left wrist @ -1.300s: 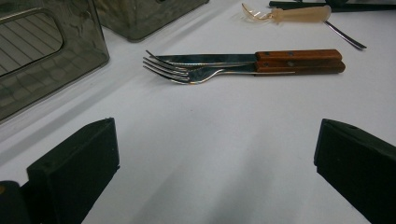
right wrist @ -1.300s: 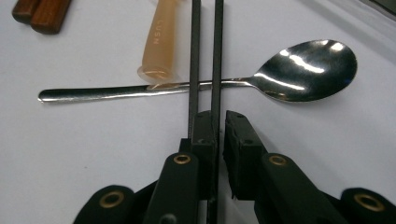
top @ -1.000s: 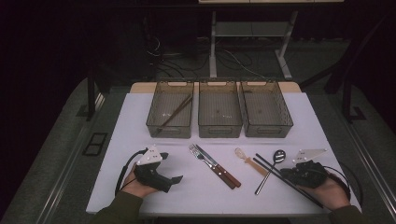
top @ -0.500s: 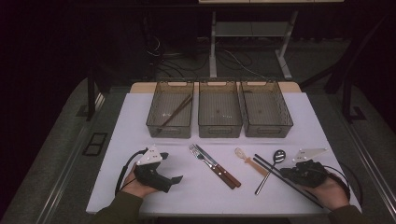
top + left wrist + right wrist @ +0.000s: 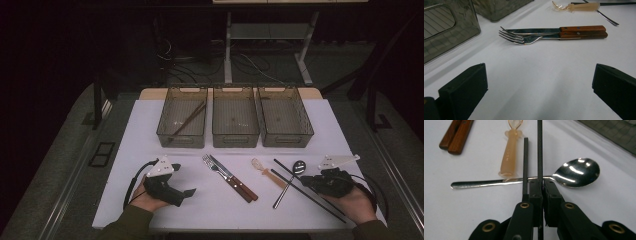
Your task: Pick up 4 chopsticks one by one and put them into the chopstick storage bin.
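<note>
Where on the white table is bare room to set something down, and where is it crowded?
Free: the strip between the left gripper and the wooden-handled fork and knife; also the middle grey bin. Crowded: around the shut right gripper, with black chopsticks and steel spoon.

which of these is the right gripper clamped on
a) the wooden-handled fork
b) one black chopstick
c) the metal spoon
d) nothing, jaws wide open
b: in the right gripper view the right gripper has its jaws pressed together on one black chopstick, while the second chopstick lies just outside them and the spoon lies crosswise beneath on the table.
</note>
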Motion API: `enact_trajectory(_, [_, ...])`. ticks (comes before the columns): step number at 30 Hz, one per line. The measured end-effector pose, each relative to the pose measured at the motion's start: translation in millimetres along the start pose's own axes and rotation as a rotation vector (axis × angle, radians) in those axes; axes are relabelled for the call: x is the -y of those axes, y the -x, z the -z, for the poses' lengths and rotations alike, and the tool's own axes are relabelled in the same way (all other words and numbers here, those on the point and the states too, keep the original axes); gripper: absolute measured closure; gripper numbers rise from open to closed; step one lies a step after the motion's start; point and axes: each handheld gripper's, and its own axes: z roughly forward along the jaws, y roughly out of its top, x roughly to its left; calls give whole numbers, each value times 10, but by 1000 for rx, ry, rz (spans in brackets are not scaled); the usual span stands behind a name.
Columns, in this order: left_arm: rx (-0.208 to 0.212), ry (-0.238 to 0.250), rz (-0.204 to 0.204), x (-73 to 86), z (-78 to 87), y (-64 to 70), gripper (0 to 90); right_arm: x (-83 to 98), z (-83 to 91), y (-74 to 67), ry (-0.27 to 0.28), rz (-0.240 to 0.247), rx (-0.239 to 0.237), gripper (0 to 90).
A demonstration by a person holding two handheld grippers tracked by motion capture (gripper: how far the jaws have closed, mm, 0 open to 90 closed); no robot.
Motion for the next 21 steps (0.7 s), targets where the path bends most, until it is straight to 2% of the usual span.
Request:
enact_trajectory(9, [2, 0, -1, 4, -4, 0, 0, -105, 60, 21, 50, -21, -16, 859])
enact_trajectory(14, [3, 3, 11, 4, -11, 5, 0, -222, 55, -21, 83, -30, -26, 858])
enact_trajectory(21, [3, 7, 6, 0, -8, 15, 0, -340, 47, -99, 114, -25, -37, 858])
